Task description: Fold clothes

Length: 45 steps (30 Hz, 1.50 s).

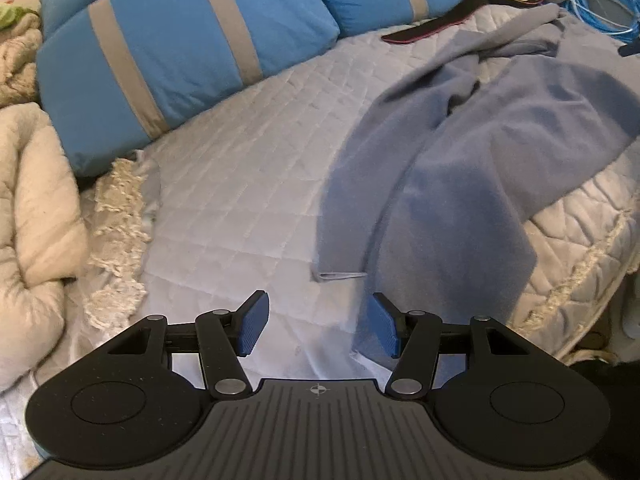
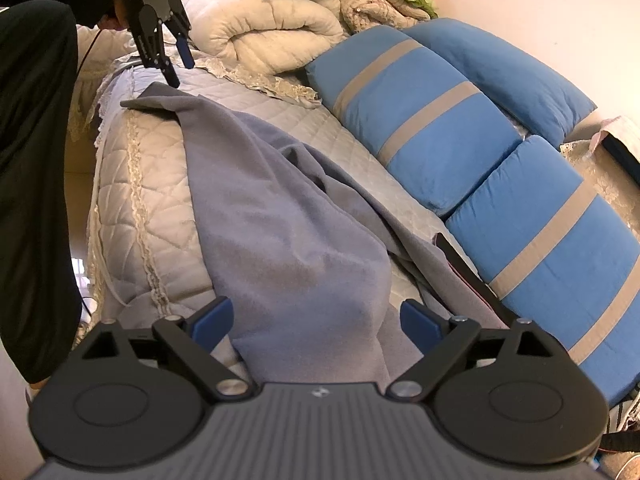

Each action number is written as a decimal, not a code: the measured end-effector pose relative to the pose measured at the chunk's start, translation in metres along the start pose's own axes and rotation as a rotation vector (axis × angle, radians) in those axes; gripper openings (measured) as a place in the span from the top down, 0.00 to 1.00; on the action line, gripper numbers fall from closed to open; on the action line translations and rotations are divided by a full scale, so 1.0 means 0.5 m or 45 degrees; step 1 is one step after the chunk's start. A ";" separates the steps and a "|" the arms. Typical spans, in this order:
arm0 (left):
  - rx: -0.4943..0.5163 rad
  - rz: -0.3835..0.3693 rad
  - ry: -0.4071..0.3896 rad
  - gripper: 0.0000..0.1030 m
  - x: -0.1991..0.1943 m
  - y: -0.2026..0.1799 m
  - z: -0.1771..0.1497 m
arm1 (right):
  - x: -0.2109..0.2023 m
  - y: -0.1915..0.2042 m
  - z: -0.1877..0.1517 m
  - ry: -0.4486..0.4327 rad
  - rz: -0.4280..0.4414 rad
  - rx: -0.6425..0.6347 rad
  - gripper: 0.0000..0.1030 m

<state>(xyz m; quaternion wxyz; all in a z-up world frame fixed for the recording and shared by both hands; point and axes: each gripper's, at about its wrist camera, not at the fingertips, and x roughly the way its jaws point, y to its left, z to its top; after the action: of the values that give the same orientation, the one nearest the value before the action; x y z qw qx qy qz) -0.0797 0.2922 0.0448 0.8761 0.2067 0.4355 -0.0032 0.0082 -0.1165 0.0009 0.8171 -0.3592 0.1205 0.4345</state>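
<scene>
A blue-grey fleece garment (image 1: 460, 168) lies loosely spread along the quilted bed (image 1: 240, 184), with one hemmed end (image 1: 340, 276) near me. My left gripper (image 1: 318, 308) hovers just short of that hem, its jaws open with only quilt between the pads. Its right pad (image 1: 384, 330) sits over the edge of the fabric. In the right wrist view the garment (image 2: 288, 232) runs away from my right gripper (image 2: 318, 312), which stands open over its near end without pressing on it. The left gripper (image 2: 180, 68) shows at the far end, above the cloth.
Blue pillows with grey stripes (image 1: 180, 60) (image 2: 420, 128) line the far side. A beige duvet (image 1: 32, 200) (image 2: 260, 20) is piled at one end. A black strap (image 1: 440, 20) and blue cable (image 1: 600, 4) lie beyond the garment. A person's black sleeve (image 2: 32, 160) stands by the lace-trimmed bed edge (image 1: 580, 272).
</scene>
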 end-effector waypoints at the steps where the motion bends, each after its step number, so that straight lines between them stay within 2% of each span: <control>1: 0.019 -0.002 0.008 0.48 0.003 -0.004 0.000 | 0.000 0.000 0.000 0.001 0.001 0.000 0.07; 12: 0.192 0.059 0.047 0.48 0.037 -0.044 -0.007 | 0.002 -0.001 0.000 0.004 -0.001 0.002 0.07; 15: 0.228 0.079 0.043 0.51 0.038 -0.056 -0.009 | 0.001 -0.001 0.001 0.002 -0.001 0.003 0.07; 17: 0.248 0.083 0.041 0.65 0.036 -0.067 -0.011 | 0.001 -0.001 0.000 0.002 -0.001 0.002 0.06; 19: 0.276 0.084 0.044 0.75 0.036 -0.083 -0.014 | 0.001 -0.001 -0.001 0.002 -0.002 -0.002 0.07; 23: 0.270 0.076 0.057 0.84 0.042 -0.091 -0.013 | 0.000 -0.001 0.001 0.000 0.000 -0.001 0.06; 26: 0.194 0.011 0.067 0.94 0.043 -0.073 -0.013 | 0.001 0.000 0.001 0.000 0.000 -0.004 0.06; 28: 0.196 0.025 0.061 0.98 0.039 -0.066 -0.012 | 0.000 0.001 0.000 0.001 0.001 -0.007 0.06; 34: 0.248 0.242 0.033 0.97 0.036 -0.052 -0.006 | -0.002 -0.001 -0.001 0.000 -0.004 0.001 0.06; 37: 0.232 0.295 0.037 0.96 0.033 -0.042 0.002 | -0.002 -0.002 -0.001 -0.002 -0.005 0.000 0.06; 39: 0.204 0.287 0.046 0.93 0.030 -0.031 0.004 | -0.003 -0.002 -0.001 -0.003 -0.005 -0.001 0.06; 40: 0.180 0.267 0.037 0.83 0.026 -0.024 0.004 | -0.003 -0.001 -0.002 -0.004 -0.005 -0.003 0.06; 41: 0.146 0.241 0.018 0.69 0.020 -0.016 0.004 | -0.003 -0.001 -0.002 -0.004 -0.005 -0.005 0.06; 43: 0.081 0.175 -0.022 0.55 0.007 -0.001 0.001 | -0.003 -0.001 -0.002 -0.006 -0.004 -0.008 0.06; 45: 0.090 0.164 -0.018 0.54 0.009 -0.002 0.000 | -0.003 0.000 -0.002 -0.005 -0.002 -0.009 0.06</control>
<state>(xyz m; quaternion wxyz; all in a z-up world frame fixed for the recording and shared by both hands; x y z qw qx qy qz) -0.0771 0.2920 0.0408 0.8696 0.2652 0.4148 0.0365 0.0077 -0.1179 0.0011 0.8164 -0.3615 0.1170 0.4349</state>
